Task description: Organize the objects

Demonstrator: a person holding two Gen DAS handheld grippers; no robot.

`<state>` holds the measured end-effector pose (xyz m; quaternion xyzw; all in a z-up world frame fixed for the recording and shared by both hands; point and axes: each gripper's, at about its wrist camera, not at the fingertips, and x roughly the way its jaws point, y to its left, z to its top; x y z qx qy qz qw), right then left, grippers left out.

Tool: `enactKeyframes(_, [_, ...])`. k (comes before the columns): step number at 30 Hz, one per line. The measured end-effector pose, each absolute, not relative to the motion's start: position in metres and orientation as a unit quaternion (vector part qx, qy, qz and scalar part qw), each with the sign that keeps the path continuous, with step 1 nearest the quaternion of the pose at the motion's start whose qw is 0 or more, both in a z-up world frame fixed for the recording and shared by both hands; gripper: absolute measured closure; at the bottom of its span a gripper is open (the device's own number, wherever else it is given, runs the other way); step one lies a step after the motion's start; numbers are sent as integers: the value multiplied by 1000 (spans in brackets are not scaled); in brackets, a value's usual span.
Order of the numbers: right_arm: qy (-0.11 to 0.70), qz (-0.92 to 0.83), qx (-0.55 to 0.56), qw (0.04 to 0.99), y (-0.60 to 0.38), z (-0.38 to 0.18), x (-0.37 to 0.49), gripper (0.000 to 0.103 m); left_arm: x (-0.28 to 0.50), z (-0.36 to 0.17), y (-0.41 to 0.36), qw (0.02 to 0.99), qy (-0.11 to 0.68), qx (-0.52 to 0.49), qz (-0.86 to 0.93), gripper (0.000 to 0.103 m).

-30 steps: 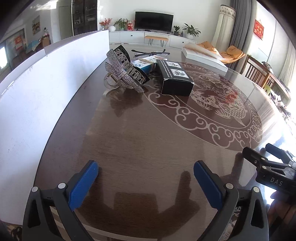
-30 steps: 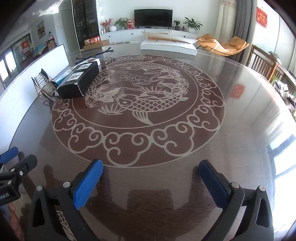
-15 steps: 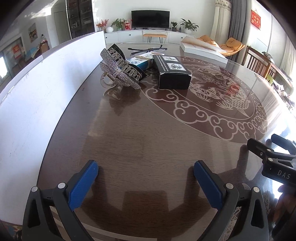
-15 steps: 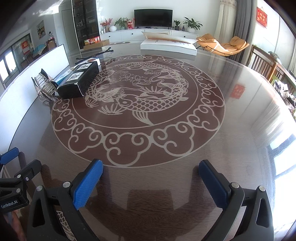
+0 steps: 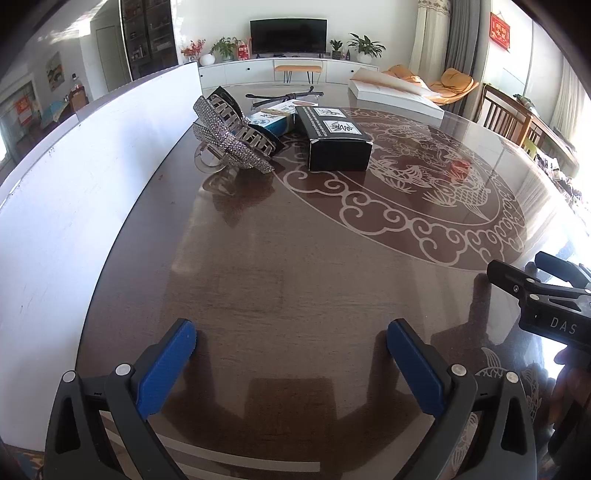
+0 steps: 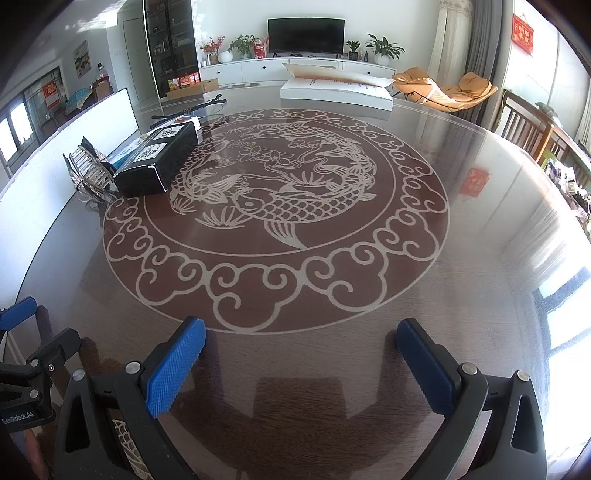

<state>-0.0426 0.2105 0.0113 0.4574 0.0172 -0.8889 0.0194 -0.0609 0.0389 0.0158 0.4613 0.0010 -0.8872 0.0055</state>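
Both tongs spread wide, holding nothing: left gripper (image 5: pixel 291 354), right gripper (image 6: pixel 301 354). Sparkly rhinestone hair claw (image 5: pixel 231 138) and black cardboard box (image 5: pixel 338 138) sit touching, well ahead of the left one.

A dark round worktop (image 6: pixel 480 280) carries a pale fish-and-cloud medallion (image 6: pixel 273 206) at its centre. A white board (image 5: pixel 74 192) stands along its 9 o'clock edge. Toward 12 o'clock, a black television (image 6: pixel 306 36) sits above a white cabinet (image 6: pixel 258 70), with orange lounge chairs (image 6: pixel 447 88) at 1 o'clock.
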Motion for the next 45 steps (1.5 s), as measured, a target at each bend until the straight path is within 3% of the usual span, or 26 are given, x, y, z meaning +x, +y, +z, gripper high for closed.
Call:
enactKeyframes(38, [18,-887,461,20,209,12,-44,0,-16,17,26,-3,-3,444,-896,0])
enactKeyframes(45, [-26,-882,460,97,177,39,-101,0,-18,16,26,-6,-4,441,-898,0])
